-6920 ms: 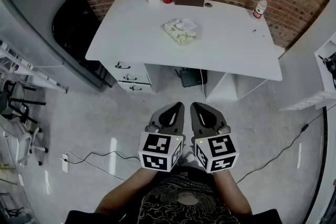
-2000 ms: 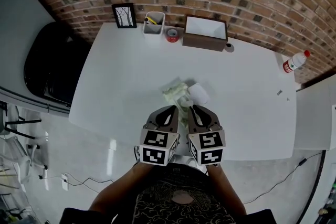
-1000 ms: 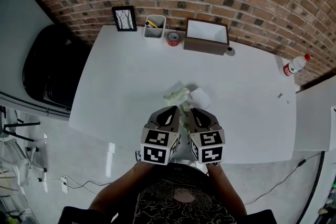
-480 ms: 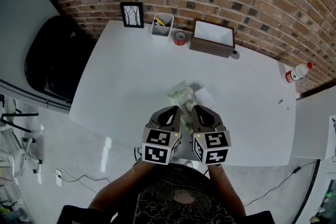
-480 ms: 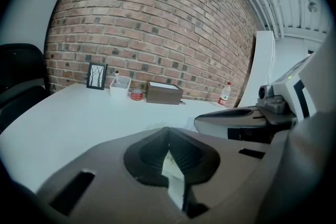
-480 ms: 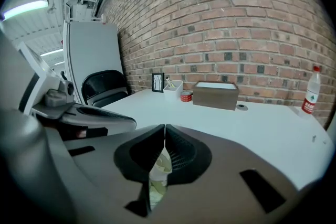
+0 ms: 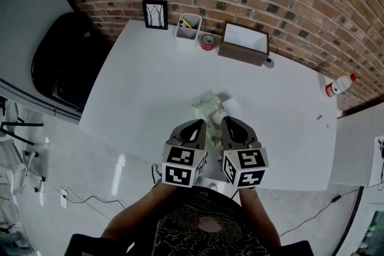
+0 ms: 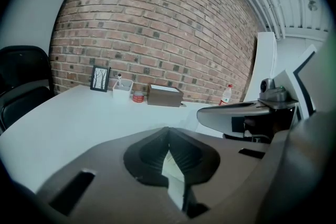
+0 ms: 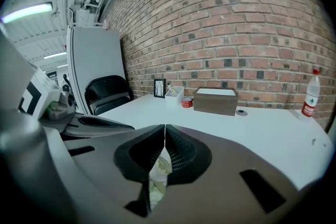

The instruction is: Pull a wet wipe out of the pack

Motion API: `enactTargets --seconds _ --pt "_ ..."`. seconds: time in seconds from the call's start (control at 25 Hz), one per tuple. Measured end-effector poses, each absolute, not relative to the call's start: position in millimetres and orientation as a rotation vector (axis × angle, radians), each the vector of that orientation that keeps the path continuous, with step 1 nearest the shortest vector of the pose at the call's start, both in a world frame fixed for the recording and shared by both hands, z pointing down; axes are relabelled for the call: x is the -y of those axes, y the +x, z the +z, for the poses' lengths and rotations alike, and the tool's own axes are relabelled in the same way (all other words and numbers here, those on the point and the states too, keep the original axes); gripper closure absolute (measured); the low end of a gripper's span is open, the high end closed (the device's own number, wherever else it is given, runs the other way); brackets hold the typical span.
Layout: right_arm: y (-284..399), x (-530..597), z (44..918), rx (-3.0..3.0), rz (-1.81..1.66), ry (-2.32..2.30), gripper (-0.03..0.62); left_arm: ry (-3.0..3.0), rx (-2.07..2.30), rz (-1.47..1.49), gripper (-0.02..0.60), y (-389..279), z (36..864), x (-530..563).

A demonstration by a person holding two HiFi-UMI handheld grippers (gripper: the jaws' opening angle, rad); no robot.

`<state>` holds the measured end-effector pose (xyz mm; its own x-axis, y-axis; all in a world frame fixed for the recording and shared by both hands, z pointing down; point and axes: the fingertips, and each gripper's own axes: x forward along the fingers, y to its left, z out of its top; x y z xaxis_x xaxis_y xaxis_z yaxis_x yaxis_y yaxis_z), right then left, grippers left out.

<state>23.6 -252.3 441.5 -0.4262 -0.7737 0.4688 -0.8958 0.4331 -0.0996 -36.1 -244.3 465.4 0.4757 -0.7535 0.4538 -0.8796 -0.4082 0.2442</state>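
A pale green wet wipe pack [image 7: 207,108] lies near the middle of the white table [image 7: 144,87], with a white flap or wipe [image 7: 231,106] at its right side. My left gripper [image 7: 196,124] and right gripper [image 7: 233,123] hover side by side just short of the pack, over the table's near edge. Both are shut with nothing between the jaws. In the left gripper view the jaws of the left gripper [image 8: 168,131] meet at the tip. The right gripper [image 9: 164,128] looks the same, and the pack [image 9: 157,171] shows through the gap below its tips.
Along the brick wall stand a picture frame [image 7: 155,14], a white pen cup [image 7: 188,28], a red tape roll [image 7: 207,42] and a brown box [image 7: 245,45]. A bottle [image 7: 337,86] stands at the table's far right. A black chair [image 7: 60,69] sits to the left.
The person has walked from well back on the floor up to the table. Over the last second both grippers stayed shut and the right one drifted slightly right.
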Motion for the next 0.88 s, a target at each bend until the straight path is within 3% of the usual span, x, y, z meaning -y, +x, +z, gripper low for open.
enactTargets --seconds 0.88 --pt "58 208 394 2.435 0.393 1.489 0.572 2.282 1.432 0.320 0.571 -14 438 204"
